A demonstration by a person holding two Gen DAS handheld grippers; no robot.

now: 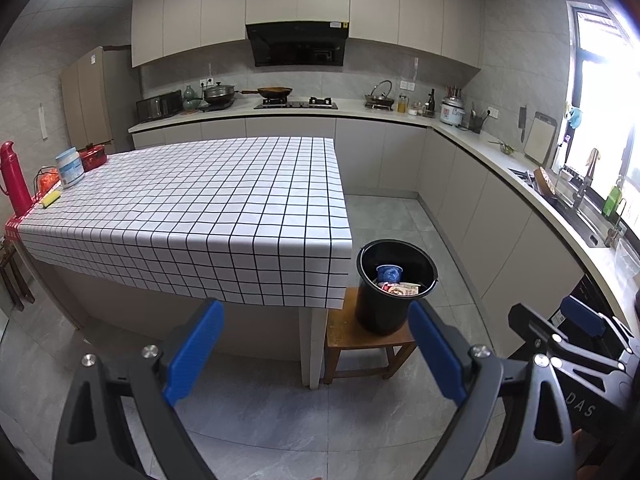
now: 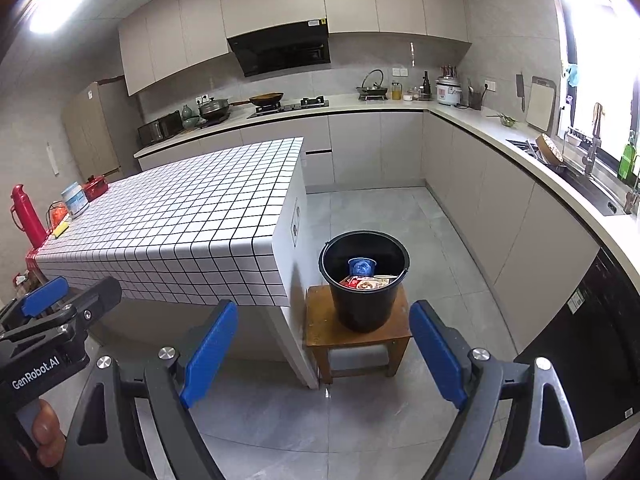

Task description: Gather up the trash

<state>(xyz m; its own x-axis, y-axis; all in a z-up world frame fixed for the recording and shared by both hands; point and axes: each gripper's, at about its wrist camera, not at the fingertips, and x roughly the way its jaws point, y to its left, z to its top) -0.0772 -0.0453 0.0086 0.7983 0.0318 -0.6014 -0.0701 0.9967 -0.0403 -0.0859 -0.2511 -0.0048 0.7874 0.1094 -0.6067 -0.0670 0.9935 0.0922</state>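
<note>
A black bucket [image 1: 394, 286] stands on a small wooden stool [image 1: 348, 332] beside the checked table [image 1: 192, 208]. It holds a blue cup [image 1: 389, 273] and crumpled wrappers [image 1: 404, 289]. The bucket shows too in the right wrist view [image 2: 364, 280], with the cup [image 2: 361, 267] and wrappers [image 2: 366, 283] inside. My left gripper [image 1: 316, 350] is open and empty, held back from the table over the floor. My right gripper [image 2: 324, 350] is open and empty, facing the bucket from a distance. Each gripper appears at the edge of the other's view.
At the table's far left stand a red flask [image 1: 14, 178], a white tub [image 1: 70, 167], a red box [image 1: 93, 157] and a yellow sponge [image 1: 52, 199]. Kitchen counters [image 1: 480, 140] with a stove and sink run along the back and right. Grey tiled floor [image 1: 280, 420] lies below.
</note>
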